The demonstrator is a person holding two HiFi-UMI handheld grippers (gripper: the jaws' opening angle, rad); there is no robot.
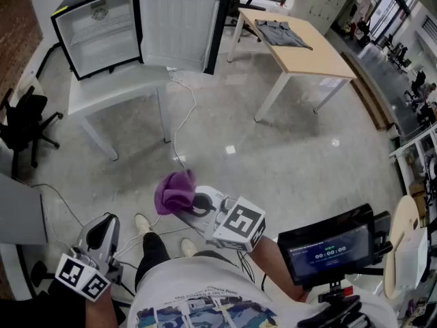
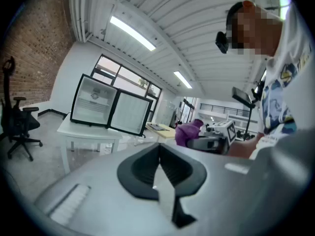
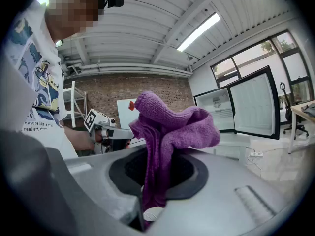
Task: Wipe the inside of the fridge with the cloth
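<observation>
Cloth (image 3: 170, 127) between the right tongs (image 3: 149, 183)

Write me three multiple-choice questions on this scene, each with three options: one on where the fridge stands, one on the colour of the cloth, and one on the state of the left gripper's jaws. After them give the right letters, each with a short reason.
1. Where does the fridge stand?
A. on a kitchen counter
B. on the white table
C. on a wall shelf

2. What colour is the cloth that the right gripper holds?
A. purple
B. yellow
C. green

3. How do the jaws of the left gripper stand?
A. wide apart, empty
B. shut on the cloth
C. together, with nothing between them

Answers:
1 B: the head view shows the fridge resting on the white tabletop.
2 A: the head view and the right gripper view both show it purple.
3 C: the left gripper view shows the jaws meeting, with nothing between them.
</observation>
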